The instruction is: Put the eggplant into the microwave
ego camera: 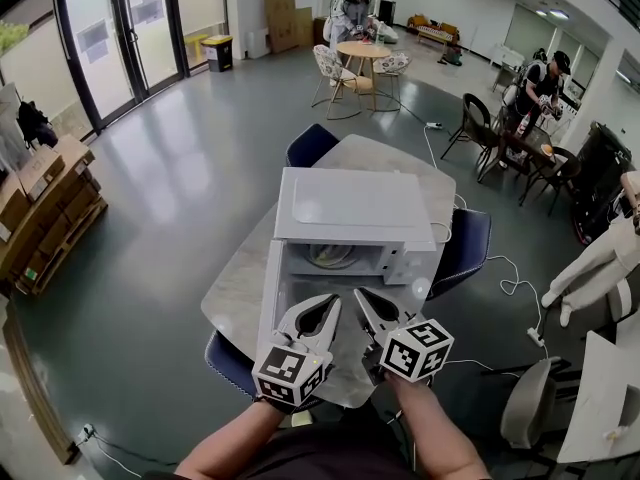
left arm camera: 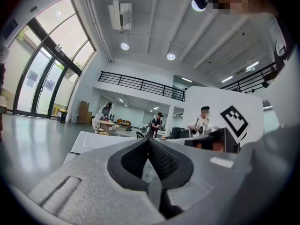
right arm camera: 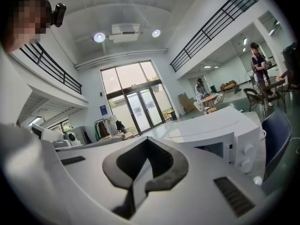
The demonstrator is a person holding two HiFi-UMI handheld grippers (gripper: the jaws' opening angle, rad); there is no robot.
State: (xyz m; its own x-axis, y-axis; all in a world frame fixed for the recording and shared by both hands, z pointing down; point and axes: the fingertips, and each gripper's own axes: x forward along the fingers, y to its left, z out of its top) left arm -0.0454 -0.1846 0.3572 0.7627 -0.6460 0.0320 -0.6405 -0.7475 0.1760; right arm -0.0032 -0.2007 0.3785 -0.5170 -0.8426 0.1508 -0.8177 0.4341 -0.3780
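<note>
A white microwave (ego camera: 350, 208) stands on the marble table (ego camera: 235, 288) with its door (ego camera: 272, 298) swung open toward me on the left. The glass turntable (ego camera: 330, 256) shows inside the cavity. No eggplant is visible in any view. My left gripper (ego camera: 331, 302) and right gripper (ego camera: 361, 296) hover side by side just in front of the opening, both shut with nothing between the jaws. The left gripper view shows its tips (left arm camera: 148, 140) closed, with the microwave's top (left arm camera: 93, 142) beyond. In the right gripper view the tips (right arm camera: 147, 139) are closed and the microwave (right arm camera: 220, 130) is to the right.
Dark blue chairs stand around the table: one behind (ego camera: 310, 143), one right (ego camera: 465, 248), one near left (ego camera: 232, 363). A white cable (ego camera: 510, 283) trails across the floor at right. People sit at distant tables (ego camera: 362, 53). Cardboard boxes (ego camera: 40, 208) line the left wall.
</note>
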